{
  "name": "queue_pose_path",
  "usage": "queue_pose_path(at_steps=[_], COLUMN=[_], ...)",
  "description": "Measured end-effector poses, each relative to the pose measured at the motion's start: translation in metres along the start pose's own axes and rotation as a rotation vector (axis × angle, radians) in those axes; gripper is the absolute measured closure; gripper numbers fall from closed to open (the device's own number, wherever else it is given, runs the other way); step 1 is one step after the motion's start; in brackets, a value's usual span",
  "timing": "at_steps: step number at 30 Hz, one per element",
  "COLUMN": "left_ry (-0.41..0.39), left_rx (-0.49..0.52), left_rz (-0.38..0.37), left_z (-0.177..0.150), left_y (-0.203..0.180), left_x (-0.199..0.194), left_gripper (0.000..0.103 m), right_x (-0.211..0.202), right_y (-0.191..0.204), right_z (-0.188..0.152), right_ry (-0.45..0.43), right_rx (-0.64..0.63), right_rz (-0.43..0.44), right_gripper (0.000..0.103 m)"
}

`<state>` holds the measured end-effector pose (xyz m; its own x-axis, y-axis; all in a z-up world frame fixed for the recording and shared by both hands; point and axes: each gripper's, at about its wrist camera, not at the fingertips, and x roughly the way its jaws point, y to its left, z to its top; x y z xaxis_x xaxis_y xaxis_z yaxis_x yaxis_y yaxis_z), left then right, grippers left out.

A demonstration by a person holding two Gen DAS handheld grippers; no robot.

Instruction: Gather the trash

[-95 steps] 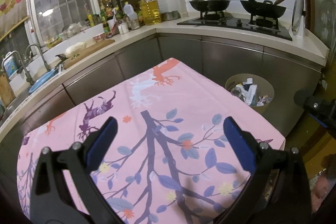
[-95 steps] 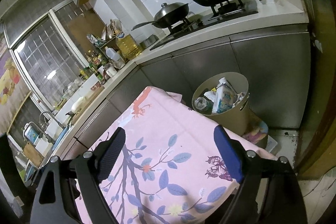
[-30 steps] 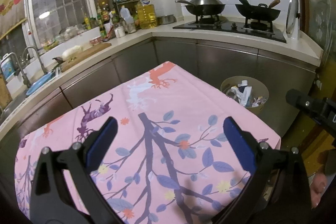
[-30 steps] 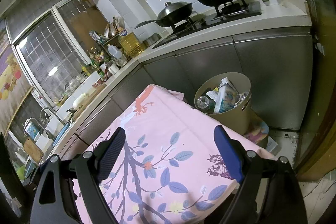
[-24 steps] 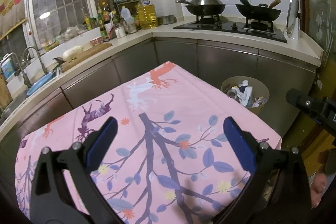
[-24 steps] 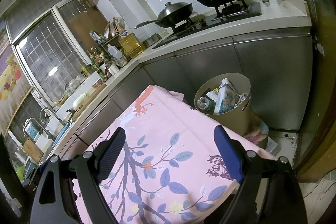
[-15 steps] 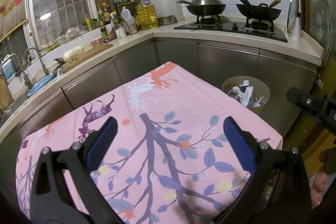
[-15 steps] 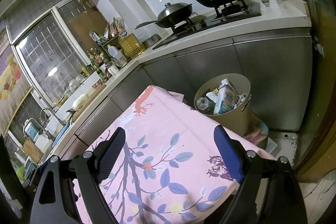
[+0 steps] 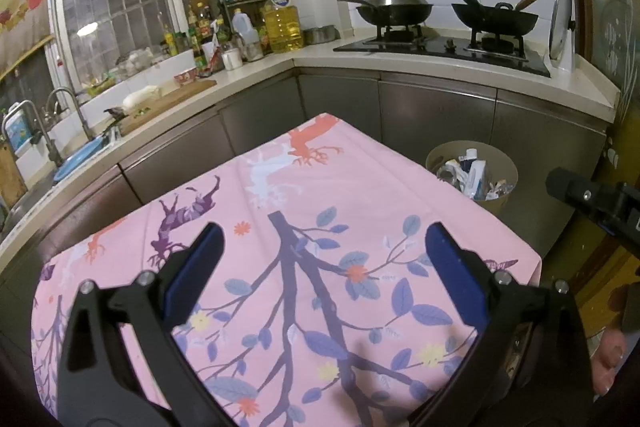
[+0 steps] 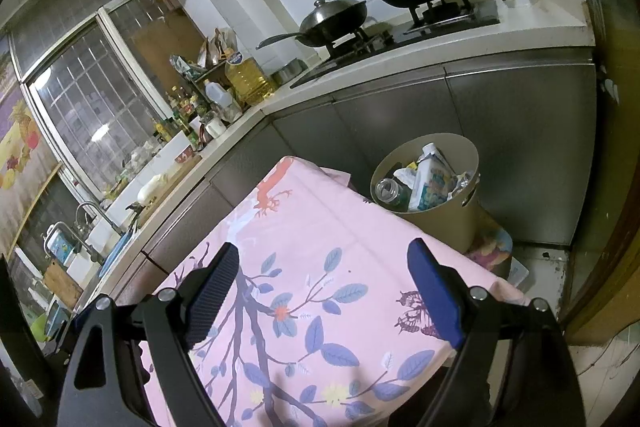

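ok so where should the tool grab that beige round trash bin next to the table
Grip the rim of the beige round trash bin on its right side, above the handle slot, coming down from above. The wall there is thin and upright, and the carton and bottle crowd the left and middle. The right tool is open above the pink floral tablecloth.

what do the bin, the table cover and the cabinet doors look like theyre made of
Bin: looks like matte beige plastic, smooth wall with a moulded handle slot.
Table cover: printed pink fabric, seemingly cotton; it shows creases and drapes over the edge.
Cabinet doors: probably brushed stainless steel, grey with a soft, blurred sheen.
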<state>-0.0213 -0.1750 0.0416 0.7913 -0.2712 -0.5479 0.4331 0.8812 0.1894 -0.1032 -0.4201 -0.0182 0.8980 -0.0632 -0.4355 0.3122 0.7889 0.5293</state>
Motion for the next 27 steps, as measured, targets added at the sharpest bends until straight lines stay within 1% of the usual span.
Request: queue_pose_path(at_steps=[27], left_ry=[0.002], left_rx=[0.0], left_rz=[-0.001], left_z=[-0.0032], left_y=[-0.0017], left_x=[0.0006], left_gripper=[0.006], right_x=[0.0032], right_y=[0.0008], right_z=[-0.003], right_ry=[0.006], right_rx=[-0.001], right_rz=[0.0], right_gripper=[0.02])
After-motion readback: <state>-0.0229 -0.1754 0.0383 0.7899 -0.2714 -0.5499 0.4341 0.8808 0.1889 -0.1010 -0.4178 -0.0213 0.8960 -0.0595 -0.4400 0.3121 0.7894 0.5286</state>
